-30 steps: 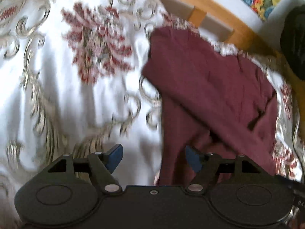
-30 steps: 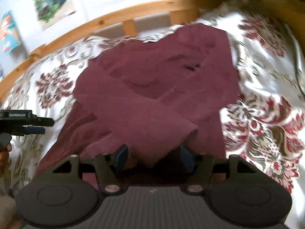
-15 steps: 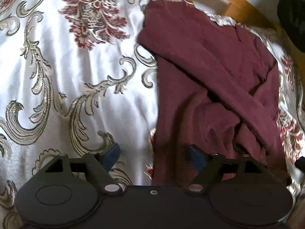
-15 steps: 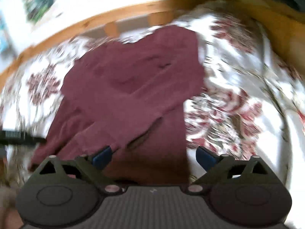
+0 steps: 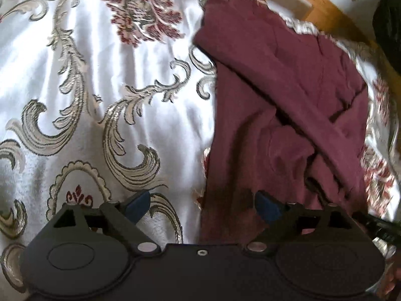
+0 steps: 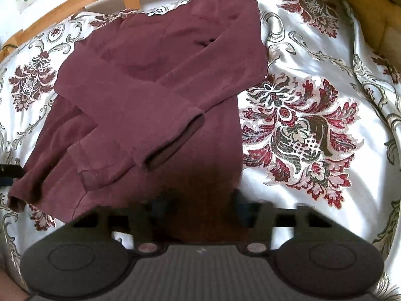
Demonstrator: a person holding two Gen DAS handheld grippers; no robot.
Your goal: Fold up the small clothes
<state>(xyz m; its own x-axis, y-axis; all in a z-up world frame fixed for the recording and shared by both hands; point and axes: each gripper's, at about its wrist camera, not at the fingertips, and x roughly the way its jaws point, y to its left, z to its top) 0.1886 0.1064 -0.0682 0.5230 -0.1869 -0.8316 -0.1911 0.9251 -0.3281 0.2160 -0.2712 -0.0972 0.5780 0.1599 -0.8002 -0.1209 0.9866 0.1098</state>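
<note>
A maroon long-sleeved top (image 5: 280,105) lies flat on the floral bedspread (image 5: 100,80), both sleeves folded across its body; it also shows in the right wrist view (image 6: 155,95). My left gripper (image 5: 200,205) is open, its fingers straddling the garment's near left hem corner, the right finger over the cloth. My right gripper (image 6: 198,205) is open but blurred by motion, its fingers over the near right part of the hem. Neither holds cloth.
The white satin bedspread with red flowers (image 6: 300,135) stretches to both sides. A wooden bed rail (image 6: 75,2) runs along the far edge. A dark object (image 5: 388,22) sits at the far right. The other gripper's tip (image 6: 10,173) shows at the left.
The right gripper let go of the folded sleeve, opened wide, then narrowed and moved to the hem's right side. The left gripper dropped lower toward the hem's left corner.
</note>
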